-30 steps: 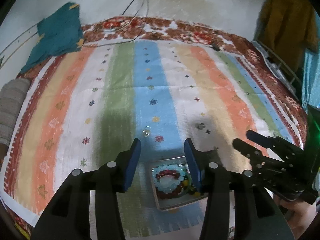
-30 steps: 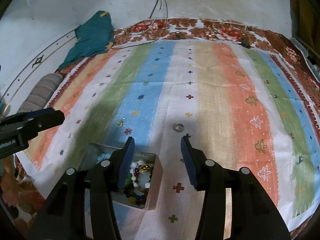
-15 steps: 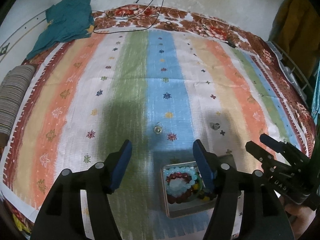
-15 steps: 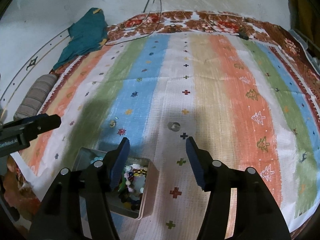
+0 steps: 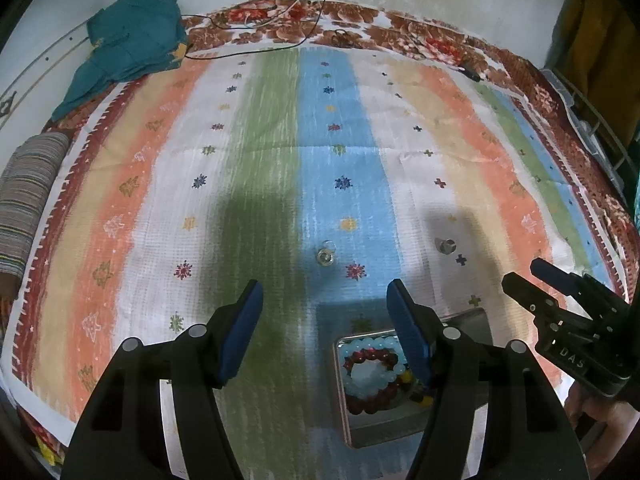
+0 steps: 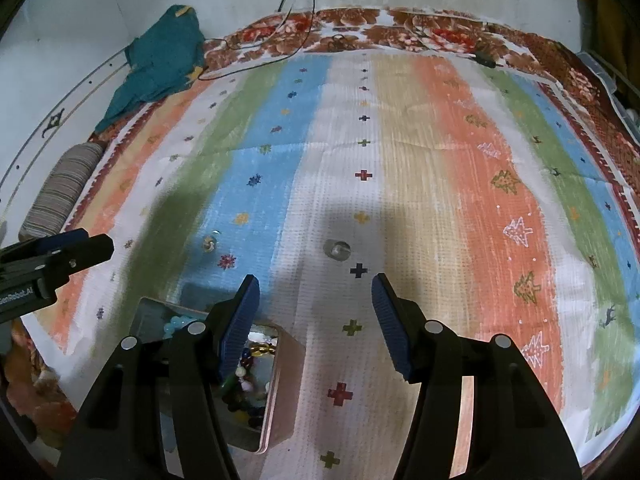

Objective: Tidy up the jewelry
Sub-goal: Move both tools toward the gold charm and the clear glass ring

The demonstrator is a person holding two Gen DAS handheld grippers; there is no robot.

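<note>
A small metal tin (image 5: 340, 392) holds bead bracelets (image 5: 370, 376) in pale blue and dark red; it also shows in the right wrist view (image 6: 280, 384). Two small silver rings lie loose on the striped cloth: one on the blue stripe (image 5: 326, 255) (image 6: 209, 243), one on the white stripe (image 5: 447, 245) (image 6: 337, 249). My left gripper (image 5: 324, 300) is open and empty, above the cloth just short of the blue-stripe ring. My right gripper (image 6: 314, 296) is open and empty, just short of the white-stripe ring; it shows at the right of the left wrist view (image 5: 536, 280).
A striped, patterned cloth (image 6: 440, 168) covers the bed. A teal garment (image 5: 132, 44) lies at the far left corner, a striped bolster (image 5: 28, 196) at the left edge, and black cables (image 5: 296, 0) run along the far side.
Both grippers have lifted and pulled back, opening wider. The rings and the tin now sit lower and farther apart in view; nothing was picked up.
</note>
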